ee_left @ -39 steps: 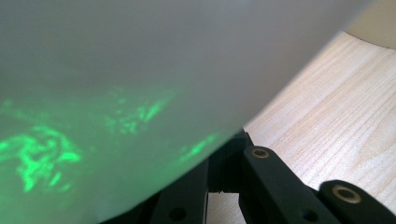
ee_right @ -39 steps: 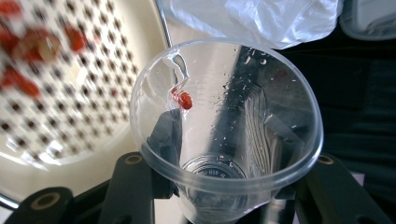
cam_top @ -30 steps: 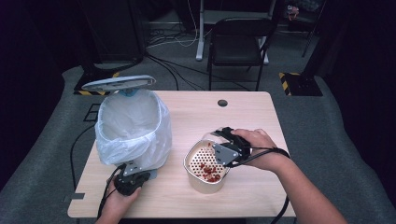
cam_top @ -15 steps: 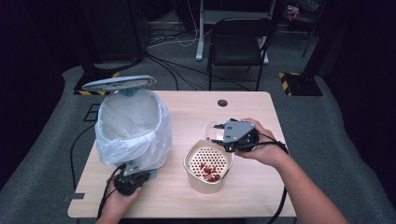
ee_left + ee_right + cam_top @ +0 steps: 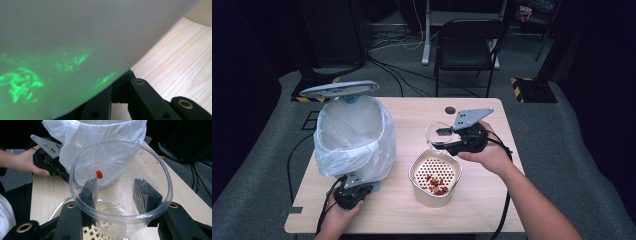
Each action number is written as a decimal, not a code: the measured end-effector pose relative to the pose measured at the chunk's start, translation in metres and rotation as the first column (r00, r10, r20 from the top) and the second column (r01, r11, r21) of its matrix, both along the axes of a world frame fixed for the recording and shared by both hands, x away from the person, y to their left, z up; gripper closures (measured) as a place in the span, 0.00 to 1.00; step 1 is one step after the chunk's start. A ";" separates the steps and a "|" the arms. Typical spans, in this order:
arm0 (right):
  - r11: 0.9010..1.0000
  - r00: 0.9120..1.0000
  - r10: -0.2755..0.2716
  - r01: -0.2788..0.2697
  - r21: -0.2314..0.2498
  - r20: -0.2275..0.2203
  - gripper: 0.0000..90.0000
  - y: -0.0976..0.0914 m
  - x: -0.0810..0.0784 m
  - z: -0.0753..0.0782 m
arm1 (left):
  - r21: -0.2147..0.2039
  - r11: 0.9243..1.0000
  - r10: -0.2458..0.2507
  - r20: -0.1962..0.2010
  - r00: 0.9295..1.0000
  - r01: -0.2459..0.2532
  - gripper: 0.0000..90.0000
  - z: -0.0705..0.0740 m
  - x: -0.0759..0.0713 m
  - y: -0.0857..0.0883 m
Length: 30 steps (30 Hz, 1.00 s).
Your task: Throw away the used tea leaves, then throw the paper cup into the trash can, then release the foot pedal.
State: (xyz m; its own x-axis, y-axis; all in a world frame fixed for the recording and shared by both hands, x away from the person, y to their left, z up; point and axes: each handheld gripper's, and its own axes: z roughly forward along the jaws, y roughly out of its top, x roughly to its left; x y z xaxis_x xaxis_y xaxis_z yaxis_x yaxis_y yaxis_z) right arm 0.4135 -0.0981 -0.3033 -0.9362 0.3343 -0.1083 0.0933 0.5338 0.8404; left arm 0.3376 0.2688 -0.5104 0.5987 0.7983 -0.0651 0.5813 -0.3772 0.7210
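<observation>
A clear glass [image 5: 436, 133] lies tilted in my right gripper [image 5: 443, 139], above and behind a cream strainer bowl [image 5: 414, 170] that holds red bits [image 5: 435, 182]. In the right gripper view the pads [image 5: 89, 191] press both sides of the glass [image 5: 120, 219], and one red bit [image 5: 99, 174] sticks to its inner wall. My left gripper [image 5: 358, 189] rests shut on the table at the foot of the white-bagged bin [image 5: 354, 137], whose lid [image 5: 338, 89] stands raised. The bag [image 5: 75, 37] hangs over the left gripper [image 5: 124, 93] in its own view.
The bin takes up the table's left half; bare wood [image 5: 482, 200] lies to the right of the strainer. A round cable hole [image 5: 450, 110] sits near the far edge. A black chair [image 5: 468, 47] stands behind the table, with cables on the floor.
My right gripper has lifted the glass off the strainer's rim and carried it up and back to the right. The left gripper has stayed put.
</observation>
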 end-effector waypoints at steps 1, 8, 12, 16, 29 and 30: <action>1.000 1.000 0.001 -0.001 -0.001 -0.005 0.60 0.003 0.000 0.002 | 0.046 0.999 -0.015 -0.006 1.000 0.015 1.00 0.001 0.001 0.003; 1.000 1.000 0.003 -0.003 0.017 -0.020 0.61 0.030 -0.002 0.021 | 0.008 1.000 -0.004 -0.001 1.000 0.004 1.00 0.000 0.000 0.001; 1.000 1.000 0.005 -0.005 0.028 -0.028 0.61 0.043 -0.002 0.029 | 0.044 0.999 -0.016 -0.005 1.000 0.016 1.00 0.001 0.001 0.003; 0.999 0.999 0.004 -0.003 0.037 -0.039 0.61 0.056 0.000 0.036 | 0.049 0.999 -0.004 -0.008 1.000 0.005 1.00 0.001 0.001 0.003; 0.997 0.999 -0.001 0.006 0.083 -0.054 0.60 0.091 0.019 0.052 | 0.045 0.999 0.001 -0.012 1.000 -0.001 1.00 0.001 0.000 0.003; 0.996 0.999 0.000 0.005 0.090 -0.050 0.60 0.094 0.019 0.054 | 0.046 0.999 0.000 -0.010 1.000 0.000 1.00 0.001 0.000 0.003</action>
